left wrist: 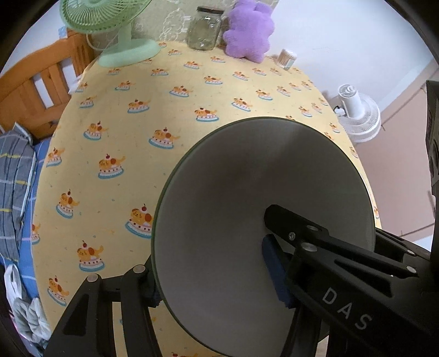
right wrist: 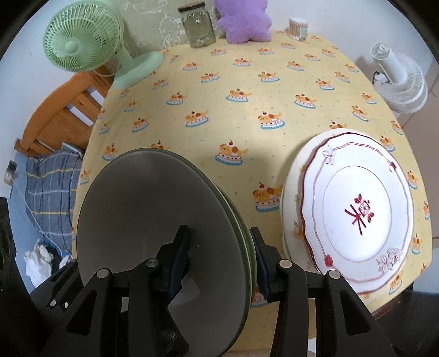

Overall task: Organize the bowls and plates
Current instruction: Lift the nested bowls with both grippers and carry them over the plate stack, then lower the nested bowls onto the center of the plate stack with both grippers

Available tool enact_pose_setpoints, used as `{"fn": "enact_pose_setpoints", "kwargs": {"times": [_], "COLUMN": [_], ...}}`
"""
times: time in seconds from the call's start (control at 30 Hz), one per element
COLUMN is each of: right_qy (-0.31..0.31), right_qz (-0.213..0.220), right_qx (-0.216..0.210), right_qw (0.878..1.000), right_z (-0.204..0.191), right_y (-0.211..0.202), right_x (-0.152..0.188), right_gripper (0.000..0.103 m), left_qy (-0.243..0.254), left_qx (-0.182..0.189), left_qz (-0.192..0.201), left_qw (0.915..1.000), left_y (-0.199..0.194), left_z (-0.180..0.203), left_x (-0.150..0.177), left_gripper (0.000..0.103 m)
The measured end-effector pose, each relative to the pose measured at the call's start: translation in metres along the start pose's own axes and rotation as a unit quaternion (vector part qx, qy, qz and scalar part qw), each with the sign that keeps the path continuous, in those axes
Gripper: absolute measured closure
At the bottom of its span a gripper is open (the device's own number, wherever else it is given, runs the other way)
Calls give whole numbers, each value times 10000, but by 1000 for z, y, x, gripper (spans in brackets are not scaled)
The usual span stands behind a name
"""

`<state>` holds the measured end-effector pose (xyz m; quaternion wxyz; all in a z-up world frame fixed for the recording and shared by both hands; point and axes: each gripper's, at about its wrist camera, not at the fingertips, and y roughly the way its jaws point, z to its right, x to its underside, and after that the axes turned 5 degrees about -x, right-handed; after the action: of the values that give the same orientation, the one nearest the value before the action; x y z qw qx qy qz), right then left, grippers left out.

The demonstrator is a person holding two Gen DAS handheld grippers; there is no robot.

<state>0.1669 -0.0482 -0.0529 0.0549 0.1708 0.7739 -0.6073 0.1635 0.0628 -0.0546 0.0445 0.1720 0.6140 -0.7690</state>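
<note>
In the left wrist view a grey bowl with a dark green rim (left wrist: 247,192) hangs tilted above the yellow tablecloth (left wrist: 137,109). My left gripper (left wrist: 211,272) is shut on its wall, one blue pad inside and the other finger outside under the rim. In the right wrist view my right gripper (right wrist: 218,241) is shut on the wall of a nested stack of grey-green bowls (right wrist: 153,197), also lifted and tilted. To the right, a white plate with a red rim and red bow print (right wrist: 359,211) lies on top of a pile of white plates (right wrist: 290,197).
Along the table's far edge stand a green desk fan (right wrist: 82,46), a glass jar (right wrist: 197,27), a purple plush (right wrist: 242,22) and a cotton swab box (right wrist: 297,28). A white floor fan (right wrist: 397,82) stands beyond the right edge. A wooden bed frame (right wrist: 60,115) and bedding lie left.
</note>
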Motion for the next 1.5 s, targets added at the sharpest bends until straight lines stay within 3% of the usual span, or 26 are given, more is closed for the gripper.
{"fn": "enact_pose_setpoints", "kwargs": {"times": [0.27,0.57,1.0,1.5], "right_qy": [112,-44,-666,-1060], "right_qz": [210,279,202,204], "right_qx": [21,-187,-489,-596], "right_qw": [9997,9994,9964,9924], "right_z": [-1,15,60,120], "right_y": [-18,-29,-53,-75], "right_x": [8,5,-14,-37], "right_gripper": [56,56,56,56], "left_qy": [209,212,-521,-841], "left_qx": [-45,-381,-671,-789], "left_qz": [182,416,593,741], "left_qw": [9996,9982,9946,9906], "left_y": [-13,-20,-24,-17], "left_z": [7,31,89,149], "left_x": [1,0,-3,-11], "left_gripper": [41,42,42,43]}}
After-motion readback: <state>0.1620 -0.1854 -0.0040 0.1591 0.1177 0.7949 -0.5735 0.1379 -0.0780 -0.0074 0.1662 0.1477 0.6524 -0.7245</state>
